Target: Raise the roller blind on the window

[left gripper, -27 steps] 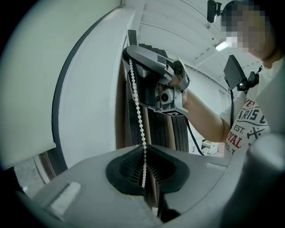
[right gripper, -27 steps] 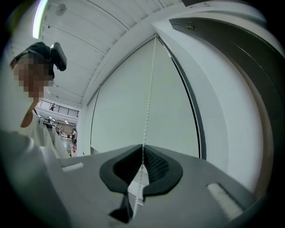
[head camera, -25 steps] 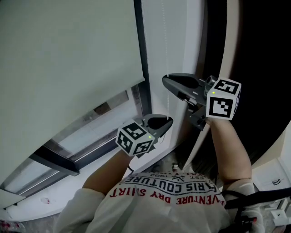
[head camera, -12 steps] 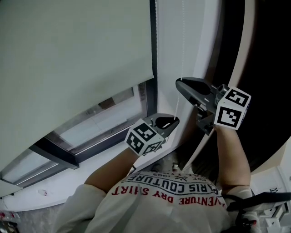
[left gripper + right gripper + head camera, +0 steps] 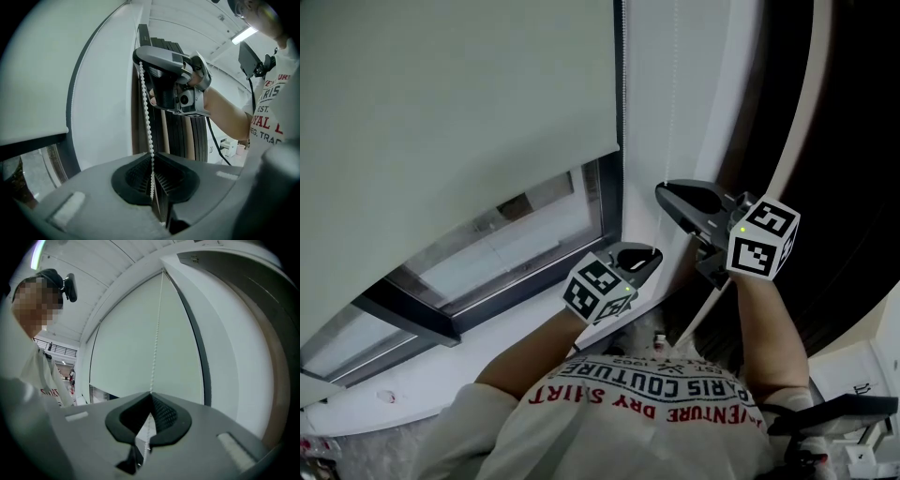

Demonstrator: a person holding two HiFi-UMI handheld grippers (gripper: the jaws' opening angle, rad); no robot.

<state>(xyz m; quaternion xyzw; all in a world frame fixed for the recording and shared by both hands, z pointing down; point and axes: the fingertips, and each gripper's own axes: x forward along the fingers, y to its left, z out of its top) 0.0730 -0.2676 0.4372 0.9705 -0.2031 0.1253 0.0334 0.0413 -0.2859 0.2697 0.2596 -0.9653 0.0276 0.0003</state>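
- Head view: the roller blind (image 5: pixel 459 94) covers most of the window (image 5: pixel 516 234). Its hem sits low, with only a strip of glass showing beneath, so I'd say most of the raise is left to do.
- The fabric looks light and limp. Don't take hold of it; I expect the load to be mostly clutch friction at the top roller, which is out of view.
- The dark window frame (image 5: pixel 622 84) runs up beside the blind's right edge. The chain hangs just to the right of it, against the pale wall.
- Your right gripper (image 5: pixel 666 190) is the upper one. Its fingers are clenched on the bead chain (image 5: pixel 146 103), which enters at their tips and runs between the pads.
- Your left gripper (image 5: pixel 647 253) is lower, on the same strand. Its fingers are clamped on it too, with the beads seated in the ribbed pads.
- The chain is thin, light and floppy, so it carries tension only.
- The beads look like smooth plastic. Get a bead behind the pads rather than relying on squeeze alone.
- Take hold high on the strand and pull in line with it. My guess is that a sideways tug risks the chain jumping its sprocket or snapping a link.
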